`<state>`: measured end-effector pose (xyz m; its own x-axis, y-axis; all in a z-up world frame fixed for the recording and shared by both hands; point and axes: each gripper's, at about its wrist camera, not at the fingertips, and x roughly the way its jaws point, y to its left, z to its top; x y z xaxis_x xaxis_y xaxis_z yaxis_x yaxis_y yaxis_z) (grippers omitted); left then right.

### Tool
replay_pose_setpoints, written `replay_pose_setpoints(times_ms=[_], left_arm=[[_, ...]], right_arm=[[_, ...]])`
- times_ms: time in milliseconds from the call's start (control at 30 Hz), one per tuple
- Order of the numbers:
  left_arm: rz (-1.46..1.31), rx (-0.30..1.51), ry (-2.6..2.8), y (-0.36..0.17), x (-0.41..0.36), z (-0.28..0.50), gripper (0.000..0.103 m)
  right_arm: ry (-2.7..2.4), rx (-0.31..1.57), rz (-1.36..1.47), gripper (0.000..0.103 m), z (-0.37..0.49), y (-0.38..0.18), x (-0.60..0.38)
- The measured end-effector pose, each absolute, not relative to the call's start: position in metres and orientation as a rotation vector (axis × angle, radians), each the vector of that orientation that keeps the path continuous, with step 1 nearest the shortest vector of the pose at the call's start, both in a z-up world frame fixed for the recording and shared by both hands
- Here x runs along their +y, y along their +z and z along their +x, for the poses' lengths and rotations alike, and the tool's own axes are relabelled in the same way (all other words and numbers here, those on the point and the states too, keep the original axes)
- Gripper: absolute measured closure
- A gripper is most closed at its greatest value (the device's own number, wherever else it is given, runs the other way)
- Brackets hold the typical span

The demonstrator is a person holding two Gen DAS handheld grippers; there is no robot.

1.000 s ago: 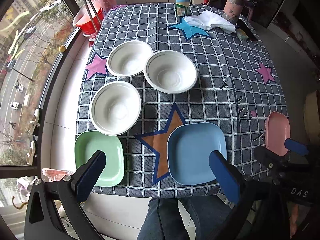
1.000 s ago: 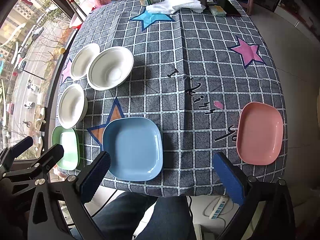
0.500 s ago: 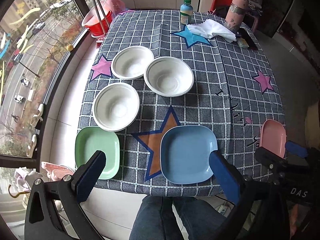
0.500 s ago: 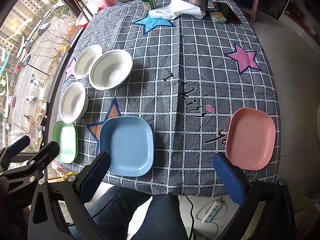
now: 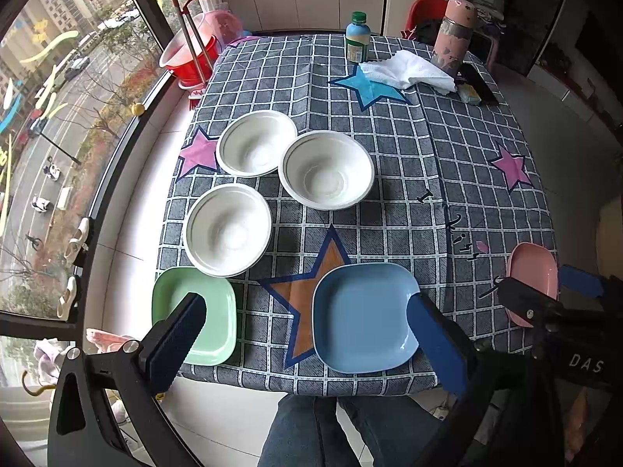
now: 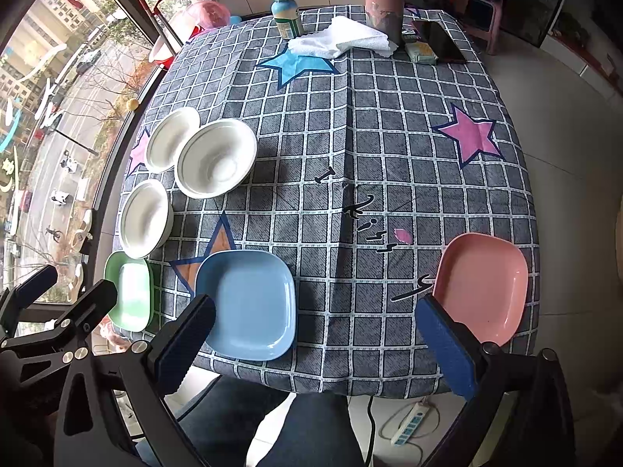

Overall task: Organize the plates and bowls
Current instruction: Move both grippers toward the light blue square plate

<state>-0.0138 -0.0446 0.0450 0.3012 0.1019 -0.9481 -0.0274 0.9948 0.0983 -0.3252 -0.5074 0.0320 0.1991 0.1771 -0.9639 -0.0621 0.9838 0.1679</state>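
Observation:
Three white bowls sit on the left of the table: a far one (image 5: 255, 142), a larger middle one (image 5: 326, 169) and a near one (image 5: 227, 229). A green plate (image 5: 212, 303), a blue plate (image 5: 364, 317) and a pink plate (image 6: 481, 286) lie along the near edge. My left gripper (image 5: 307, 334) is open and empty, held above the near edge over the green and blue plates. My right gripper (image 6: 315, 334) is open and empty, above the near edge between the blue plate (image 6: 249, 303) and the pink plate.
At the far side of the checked tablecloth (image 5: 409, 148) stand a small bottle (image 5: 357, 43), a white cloth (image 5: 409, 70), a pink flask (image 5: 451, 39) and a phone (image 5: 477, 83). A red bucket (image 5: 190, 58) stands by the window on the left.
Both grippers have pulled back and risen from the table, so the plates and bowls look smaller and farther. Nothing on the table has moved.

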Motion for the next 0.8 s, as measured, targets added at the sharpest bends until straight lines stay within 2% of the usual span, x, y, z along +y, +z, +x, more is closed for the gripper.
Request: replay_pose_setpoints(times_ms=[800], left_arm=[[0.076,1.322,0.056,0.019,0.008,0.008,0.0]], right_arm=[[0.103,1.429,0.131,0.0,-0.309,0.001,-0.468]])
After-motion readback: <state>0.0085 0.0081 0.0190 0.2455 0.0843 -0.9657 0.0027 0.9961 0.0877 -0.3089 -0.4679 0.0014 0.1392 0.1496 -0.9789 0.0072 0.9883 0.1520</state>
